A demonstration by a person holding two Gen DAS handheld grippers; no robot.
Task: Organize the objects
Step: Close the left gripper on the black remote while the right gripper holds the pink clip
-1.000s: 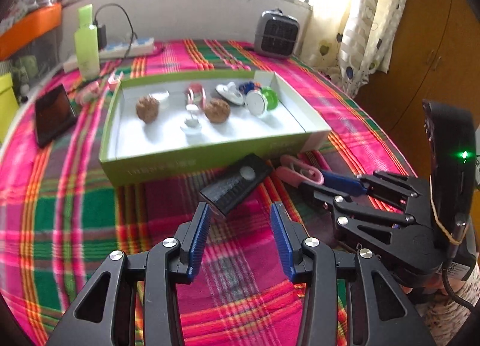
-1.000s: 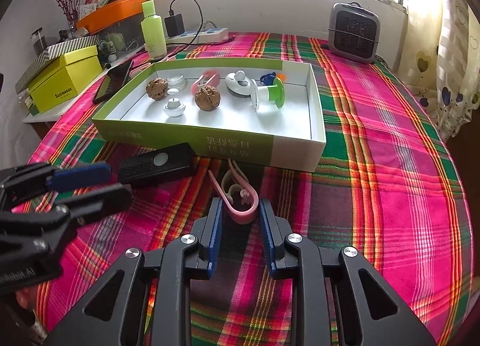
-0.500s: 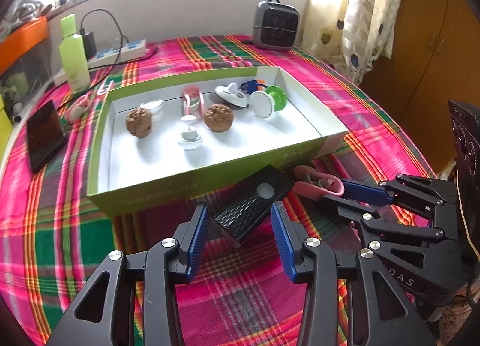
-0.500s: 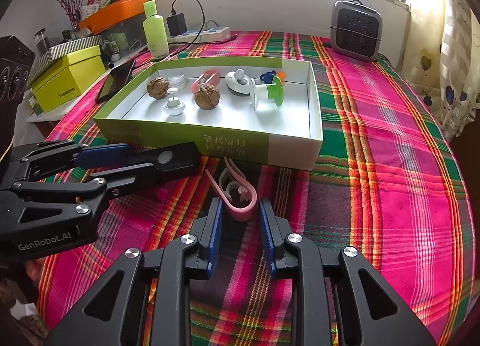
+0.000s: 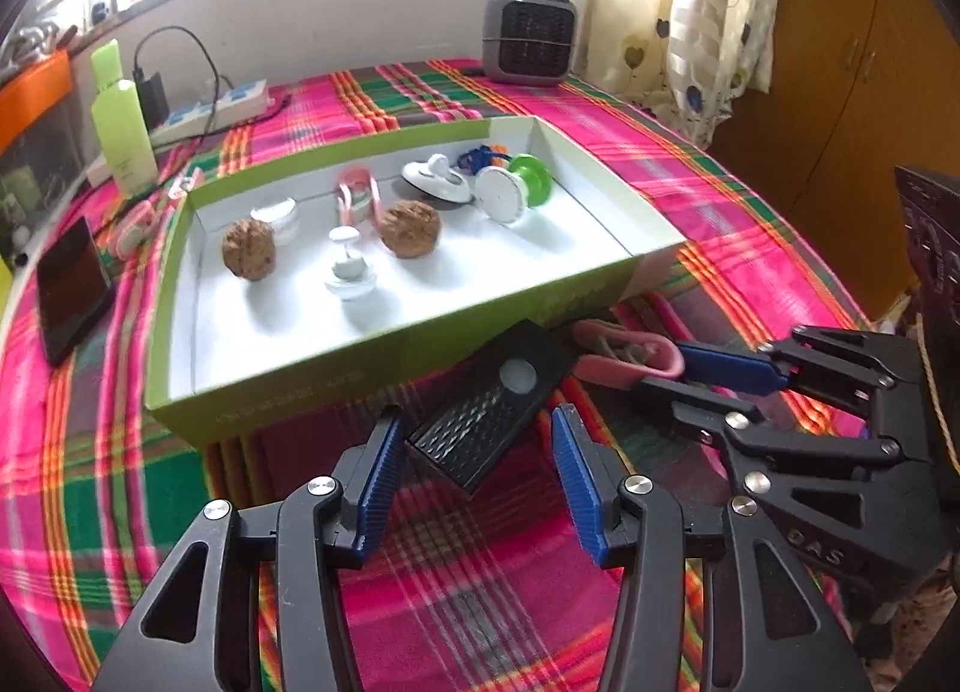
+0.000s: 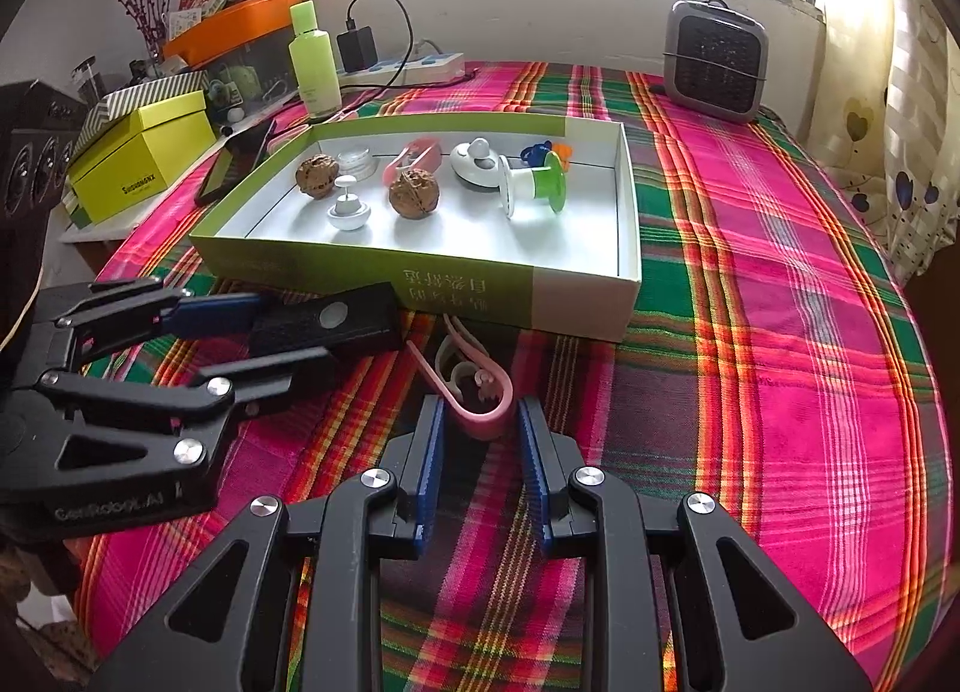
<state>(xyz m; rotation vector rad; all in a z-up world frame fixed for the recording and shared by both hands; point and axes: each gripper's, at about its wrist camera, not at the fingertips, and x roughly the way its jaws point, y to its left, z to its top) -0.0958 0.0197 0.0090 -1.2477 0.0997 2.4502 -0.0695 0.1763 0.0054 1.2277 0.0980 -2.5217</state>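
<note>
Since the earlier frames the left gripper [image 5: 474,467] has come in on the black remote-like box [image 5: 492,407] and its jaws have just been opening wide; the box's near end now lies between the blue pads without either pad pressing on it. The box rests on the plaid cloth [image 5: 90,500] at lower centre of the left wrist view, tilted, its far end just beside the front wall of the green tray [image 5: 372,356]. I read this as the line-up for a pick, so the grasp itself is not yet made.

The right gripper [image 6: 480,440] has kept its place at lower centre of its own view, jaws narrow, with the rounded end of the pink clip [image 6: 474,392] between the pads; whether they actually pinch it I cannot tell.

Inside the tray, in the upper middle of both views, sit two walnuts [image 5: 249,251], a white stopper [image 5: 348,272] and a green-and-white spool [image 5: 510,191]. Both loose items probably belong there next.
</note>
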